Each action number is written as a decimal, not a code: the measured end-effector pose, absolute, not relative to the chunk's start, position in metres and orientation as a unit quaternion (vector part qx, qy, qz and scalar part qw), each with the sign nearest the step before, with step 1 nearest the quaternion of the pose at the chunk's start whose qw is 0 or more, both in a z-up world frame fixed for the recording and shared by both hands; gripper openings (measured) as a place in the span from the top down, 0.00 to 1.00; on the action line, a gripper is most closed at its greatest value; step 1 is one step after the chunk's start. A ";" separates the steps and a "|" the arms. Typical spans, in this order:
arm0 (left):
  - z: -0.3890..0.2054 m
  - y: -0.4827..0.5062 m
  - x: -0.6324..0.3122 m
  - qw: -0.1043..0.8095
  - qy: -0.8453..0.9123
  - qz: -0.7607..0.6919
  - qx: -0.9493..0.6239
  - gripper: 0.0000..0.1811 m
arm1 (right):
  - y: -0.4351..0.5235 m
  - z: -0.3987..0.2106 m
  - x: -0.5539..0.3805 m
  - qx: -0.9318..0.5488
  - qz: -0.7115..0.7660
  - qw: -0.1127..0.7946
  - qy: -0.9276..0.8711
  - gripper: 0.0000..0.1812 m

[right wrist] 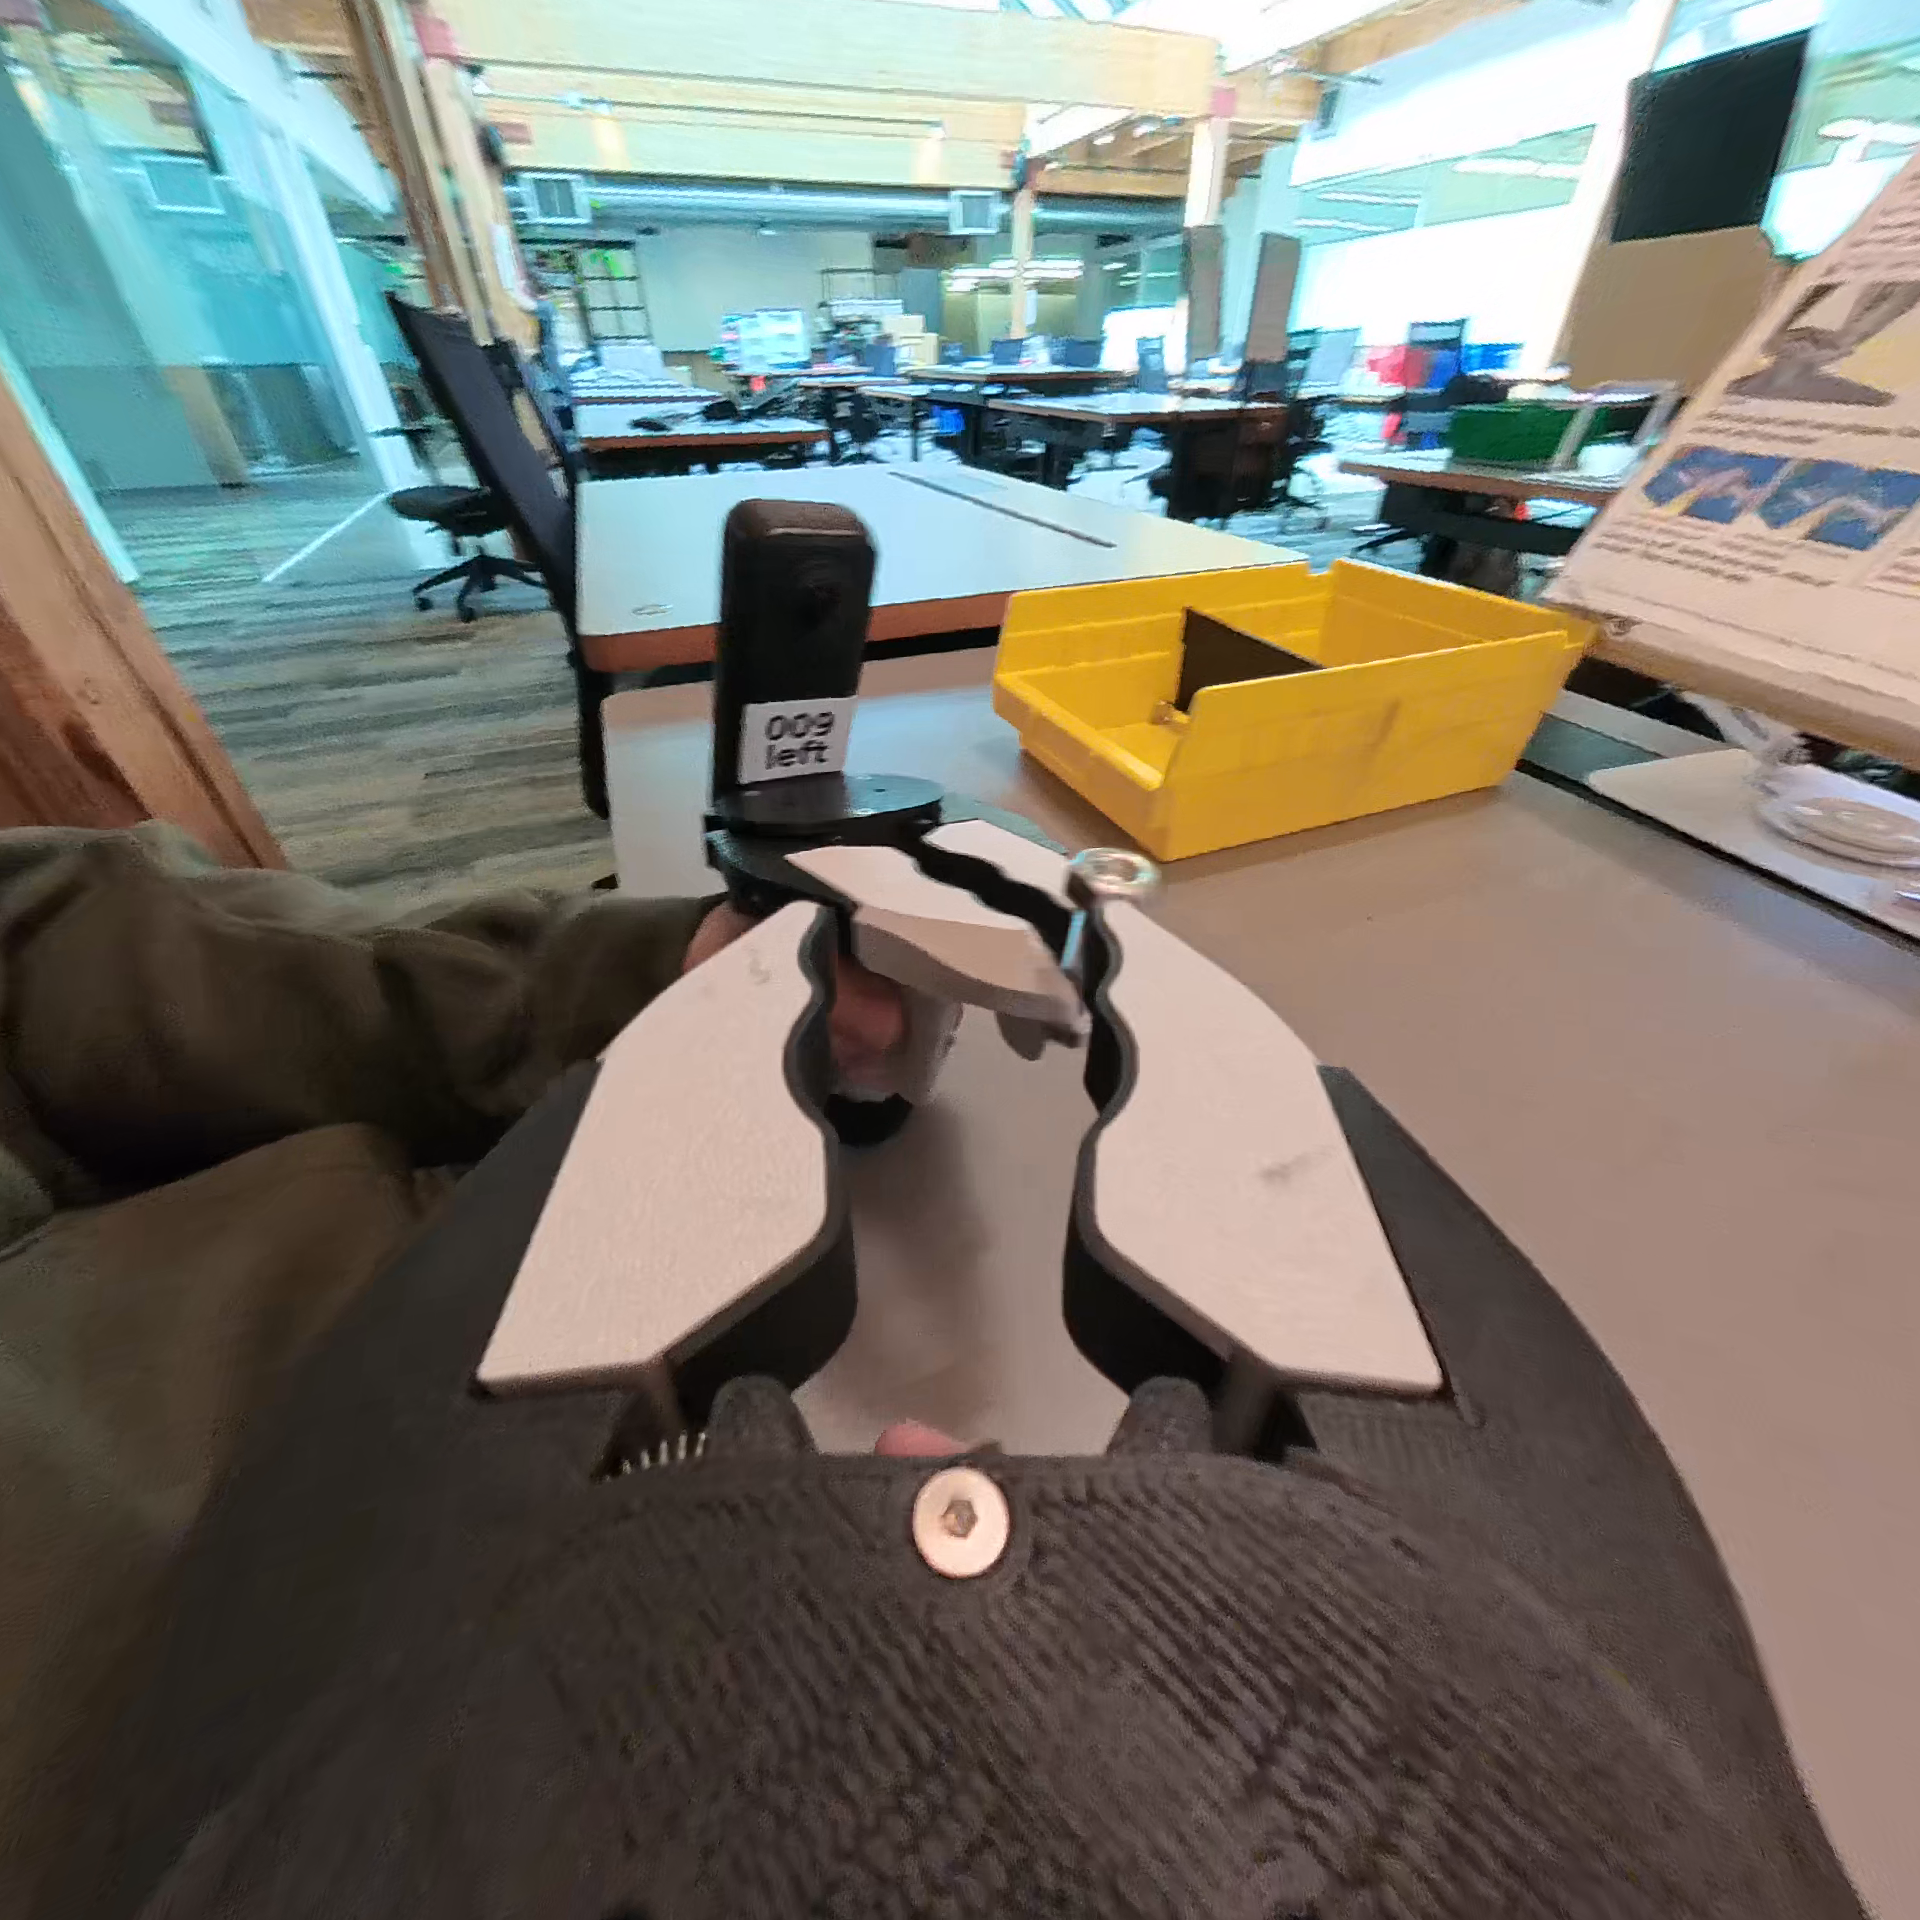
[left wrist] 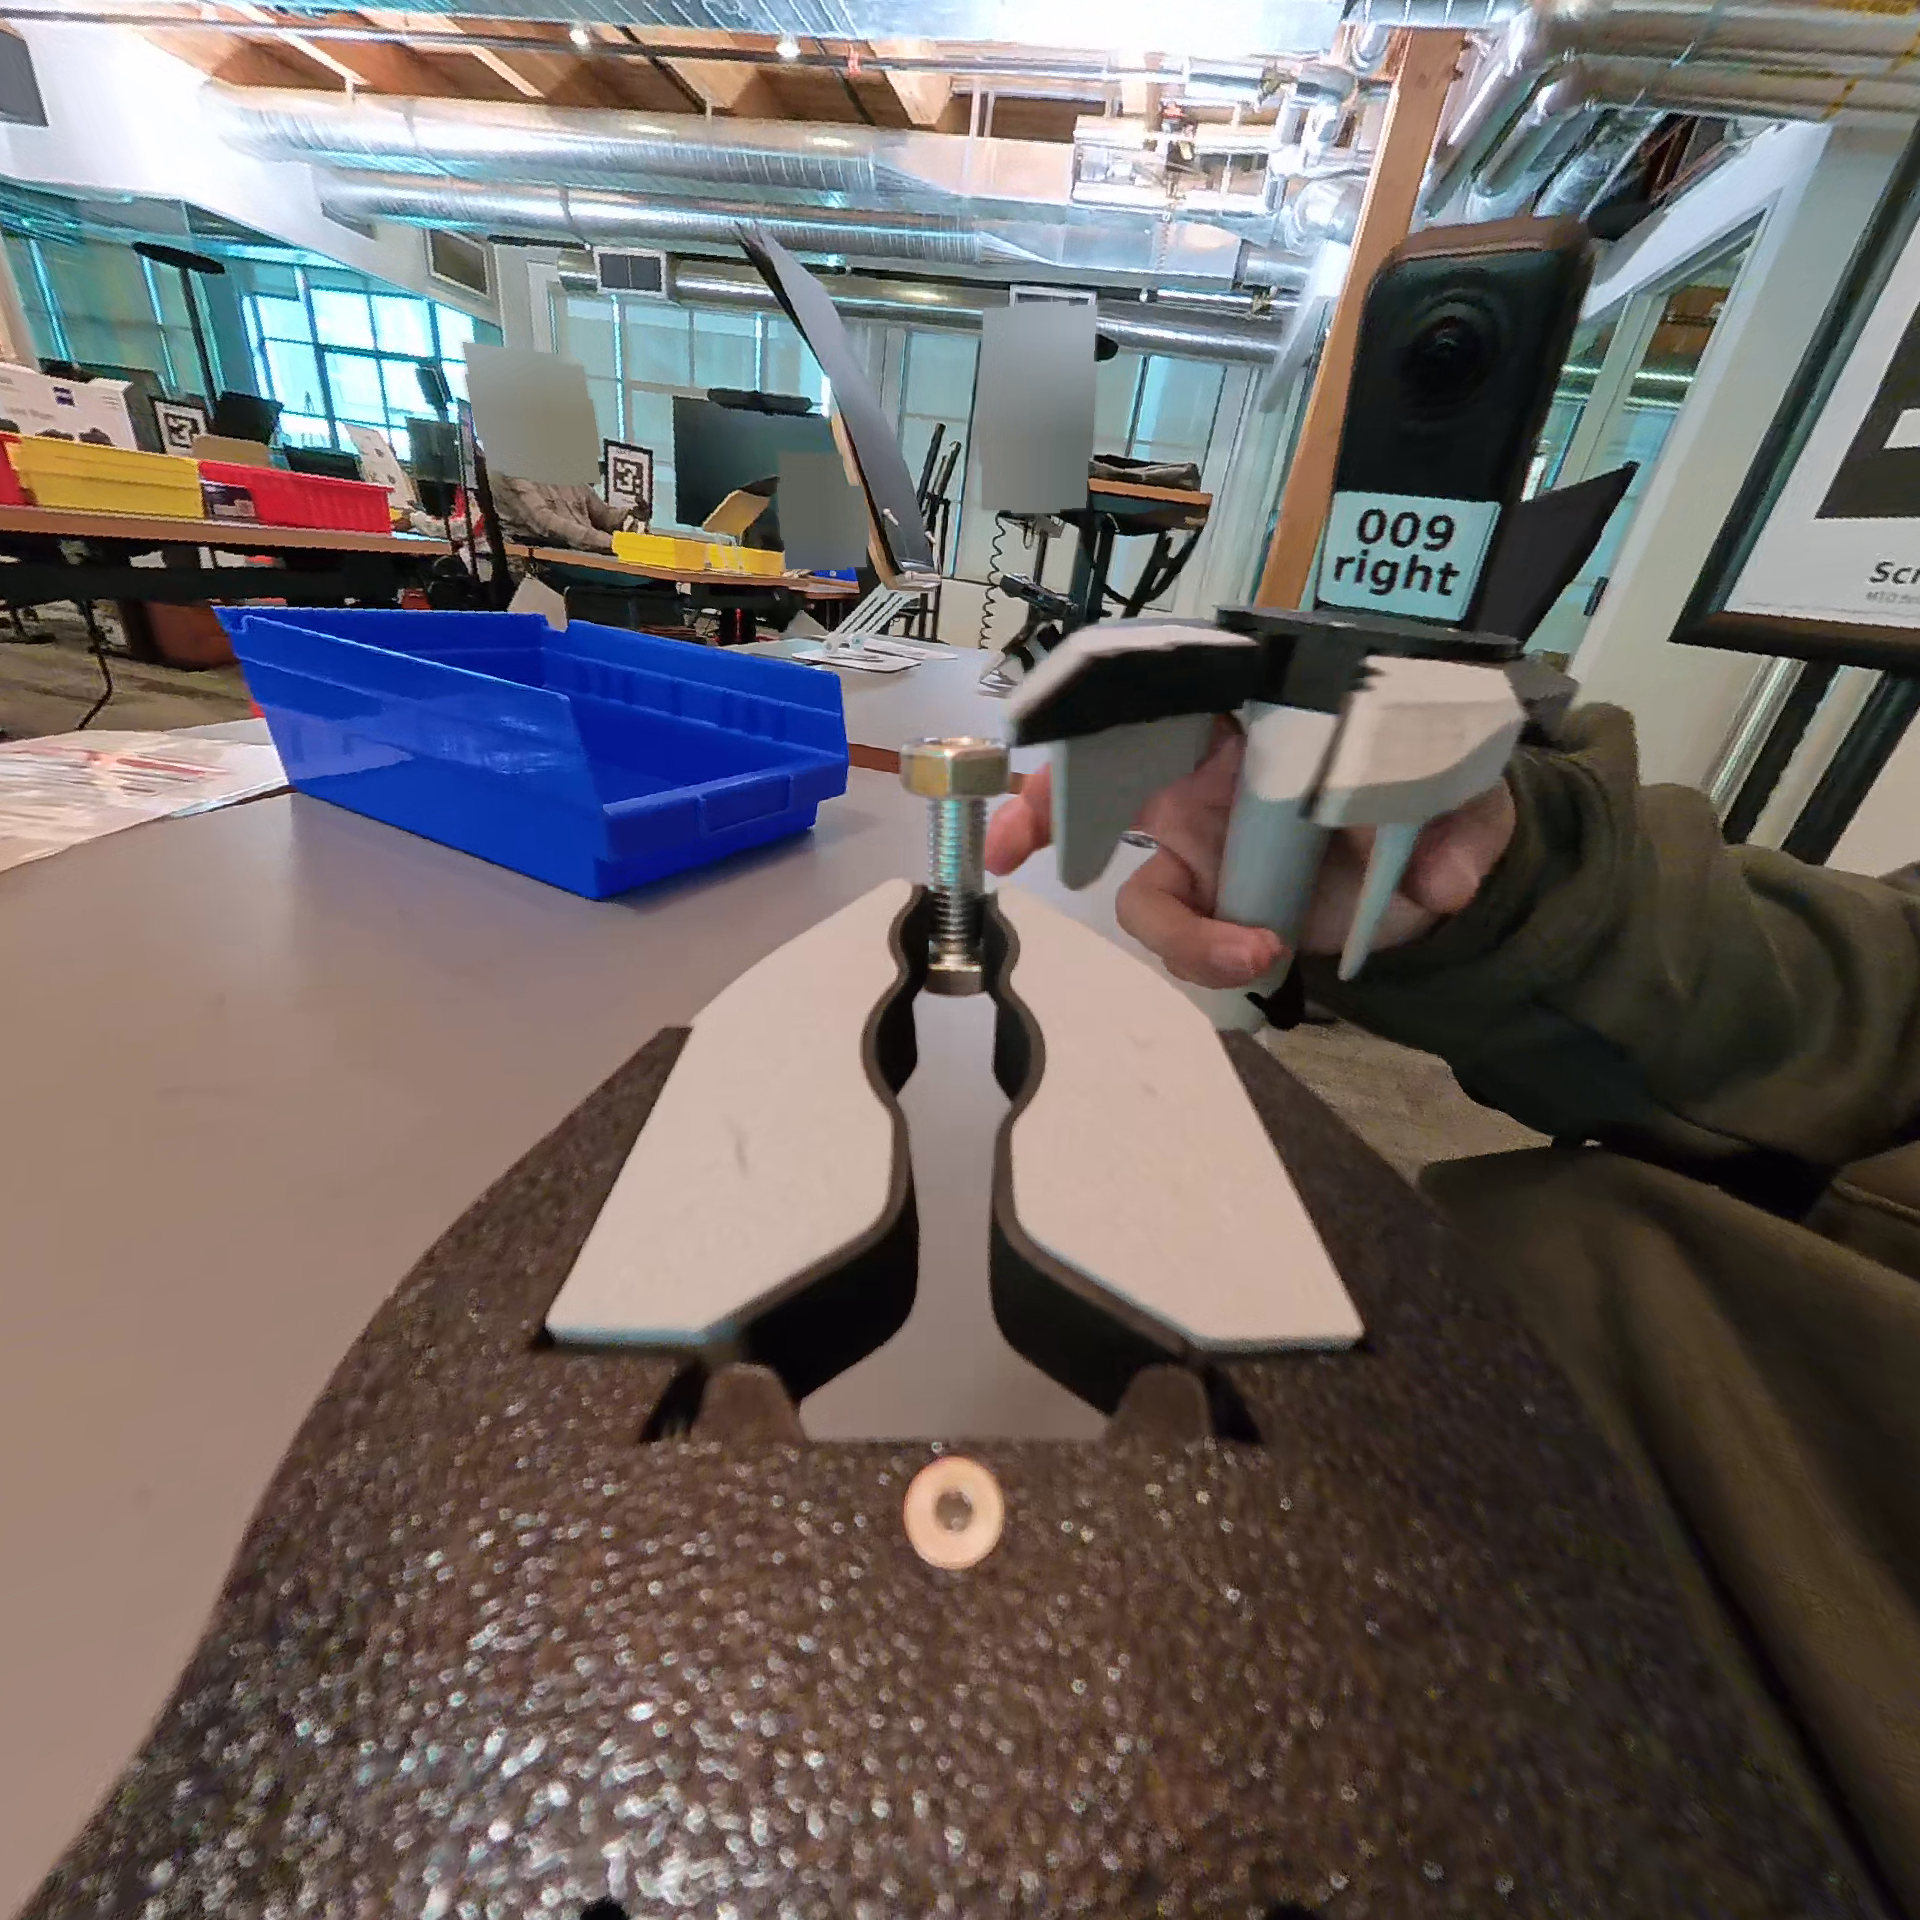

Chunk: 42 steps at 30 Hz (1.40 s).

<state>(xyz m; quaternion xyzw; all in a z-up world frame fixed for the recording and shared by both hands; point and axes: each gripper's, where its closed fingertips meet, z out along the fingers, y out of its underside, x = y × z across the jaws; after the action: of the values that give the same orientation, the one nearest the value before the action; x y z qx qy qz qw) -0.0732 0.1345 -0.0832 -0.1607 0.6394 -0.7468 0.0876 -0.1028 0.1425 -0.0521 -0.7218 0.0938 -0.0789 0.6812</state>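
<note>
My left gripper (left wrist: 954, 920) is shut on a silver hex bolt (left wrist: 954, 821) and holds it upright above the grey table (left wrist: 312, 1039), head up. A nut (left wrist: 954, 971) sits on the bolt's lower end, between the fingers. My right gripper (left wrist: 1174, 758), held in a hand with an olive sleeve, is open, and one fingertip lies right beside the bolt head. In the right wrist view my right gripper (right wrist: 961, 935) is open around the left gripper (right wrist: 1070, 935). The bolt (right wrist: 1091, 914) stands just inside its right finger (right wrist: 1195, 1091).
A blue bin (left wrist: 540, 738) stands on the table beyond the bolt, to the left. A yellow bin (right wrist: 1278, 707) with a black divider stands at the far right, next to a propped printed sheet (right wrist: 1766, 499) and a clear jar (right wrist: 1839, 821). Papers (left wrist: 94, 774) lie far left. Across from one pair of fingers to the other is roughly 4 cm.
</note>
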 end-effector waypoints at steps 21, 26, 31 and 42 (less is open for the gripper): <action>-0.087 0.124 -0.080 0.081 0.658 -0.735 -0.142 0.95 | 0.143 -0.061 -0.085 -0.704 -0.085 0.689 0.148 0.67; -0.088 0.130 -0.071 0.091 0.655 -0.730 -0.172 0.95 | 0.150 -0.065 -0.095 -0.715 -0.070 0.683 0.128 0.68; -0.089 0.133 -0.067 0.093 0.654 -0.728 -0.184 0.95 | 0.147 -0.060 -0.097 -0.717 -0.086 0.683 0.111 0.75; -0.091 0.134 -0.062 0.105 0.656 -0.720 -0.201 0.95 | 0.151 -0.063 -0.094 -0.713 -0.077 0.685 0.130 0.67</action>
<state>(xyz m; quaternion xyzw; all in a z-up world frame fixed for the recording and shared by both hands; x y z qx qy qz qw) -0.0623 0.1335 -0.0911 -0.2005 0.6561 -0.7199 0.1055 -0.0940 0.1510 -0.0631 -0.7127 0.1305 -0.0773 0.6849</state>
